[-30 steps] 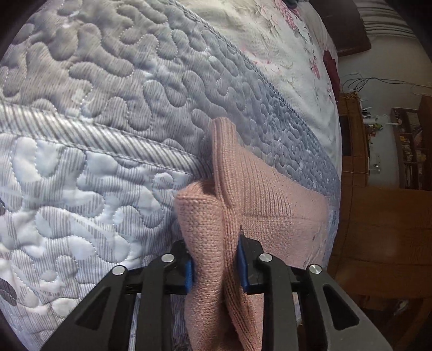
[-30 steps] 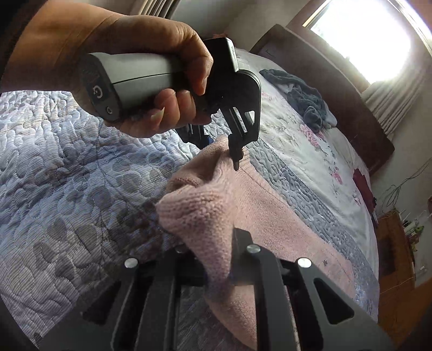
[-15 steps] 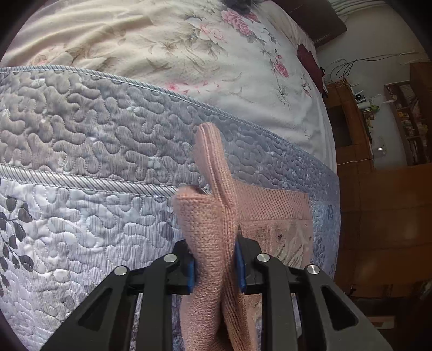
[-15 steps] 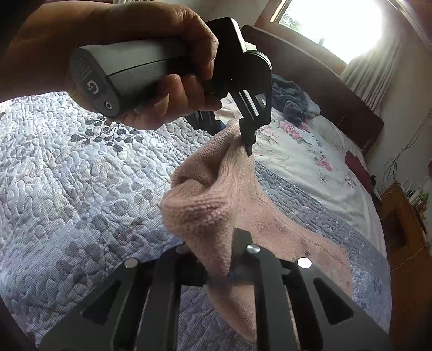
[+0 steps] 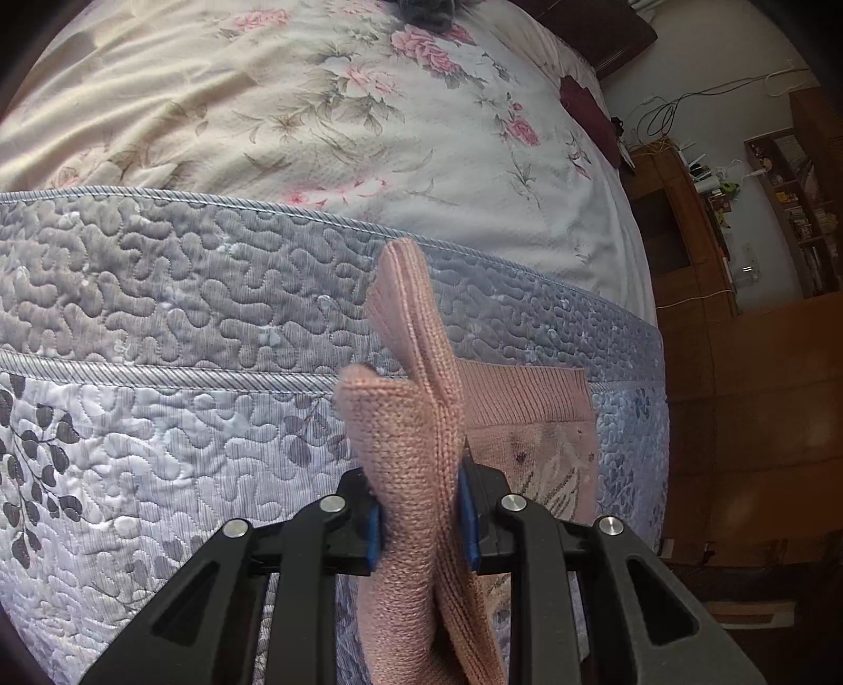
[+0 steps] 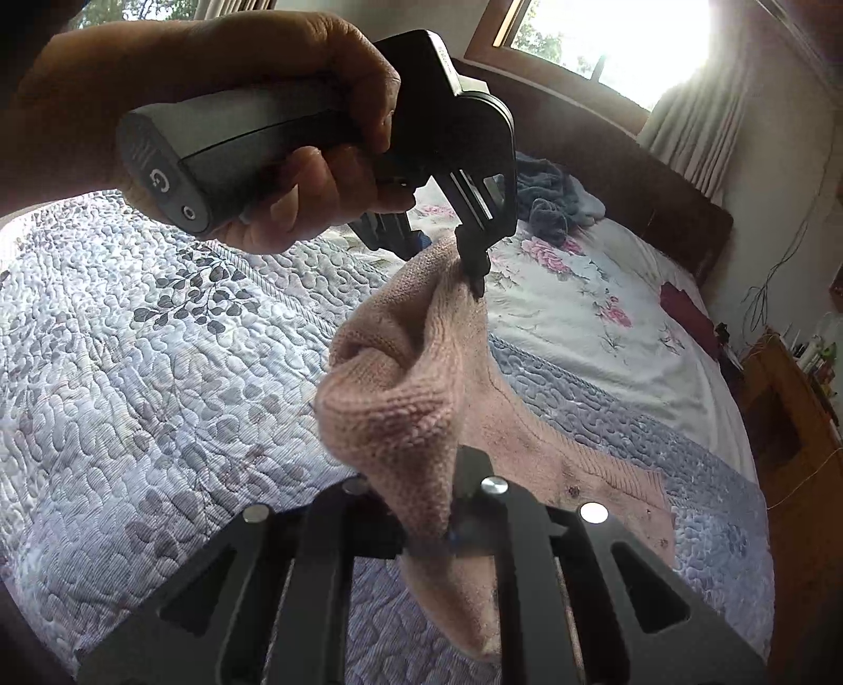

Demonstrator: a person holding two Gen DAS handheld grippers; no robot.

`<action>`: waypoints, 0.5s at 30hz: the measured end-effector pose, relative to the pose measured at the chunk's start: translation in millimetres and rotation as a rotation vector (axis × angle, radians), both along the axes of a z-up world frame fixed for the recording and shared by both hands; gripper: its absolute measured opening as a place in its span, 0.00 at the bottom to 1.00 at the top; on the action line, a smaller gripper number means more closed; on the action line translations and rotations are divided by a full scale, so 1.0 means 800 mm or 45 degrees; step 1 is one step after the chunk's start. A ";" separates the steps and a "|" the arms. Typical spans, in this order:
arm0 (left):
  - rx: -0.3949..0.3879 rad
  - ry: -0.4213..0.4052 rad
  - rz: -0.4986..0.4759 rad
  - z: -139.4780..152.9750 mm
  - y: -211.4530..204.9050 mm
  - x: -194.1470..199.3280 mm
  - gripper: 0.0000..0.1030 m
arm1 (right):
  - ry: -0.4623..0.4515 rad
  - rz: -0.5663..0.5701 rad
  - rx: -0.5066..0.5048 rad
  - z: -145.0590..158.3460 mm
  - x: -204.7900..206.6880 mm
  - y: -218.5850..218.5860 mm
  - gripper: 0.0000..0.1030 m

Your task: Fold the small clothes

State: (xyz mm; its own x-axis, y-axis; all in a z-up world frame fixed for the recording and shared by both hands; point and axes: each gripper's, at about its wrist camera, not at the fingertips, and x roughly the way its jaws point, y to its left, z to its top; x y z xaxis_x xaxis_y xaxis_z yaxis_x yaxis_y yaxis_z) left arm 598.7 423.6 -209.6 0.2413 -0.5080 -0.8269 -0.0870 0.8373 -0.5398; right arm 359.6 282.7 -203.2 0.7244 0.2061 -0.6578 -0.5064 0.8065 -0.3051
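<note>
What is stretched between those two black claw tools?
A span of the pink knitted garment, lifted off the quilted bedspread, sags between the left gripper and right gripper; the right wrist view shows it.

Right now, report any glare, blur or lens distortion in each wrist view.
Right wrist view: the window blows out white at top right, and the pink knitted garment looks soft near the lens. Left wrist view: evenly lit, no glare; fisheye bends the grey quilted bedspread.

A dusty pink knit garment (image 5: 416, 453) sits between the black left gripper's (image 5: 421, 519) blue pads (image 5: 373, 532), with a grey-blue quilt (image 5: 158, 295) of squiggle stitching and dark leaf prints beneath, and a cream sheet (image 5: 316, 105) with pink roses ahead.
</note>
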 end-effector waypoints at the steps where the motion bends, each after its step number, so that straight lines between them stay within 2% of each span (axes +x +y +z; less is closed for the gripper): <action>1: 0.007 -0.005 -0.005 0.005 -0.004 0.000 0.22 | 0.000 -0.007 0.013 0.004 0.000 -0.004 0.09; 8: 0.057 -0.037 -0.045 0.038 -0.048 0.006 0.22 | 0.034 -0.067 0.156 0.028 0.006 -0.048 0.09; 15: 0.147 -0.055 -0.085 0.062 -0.116 0.016 0.22 | 0.050 -0.152 0.281 0.042 0.010 -0.107 0.09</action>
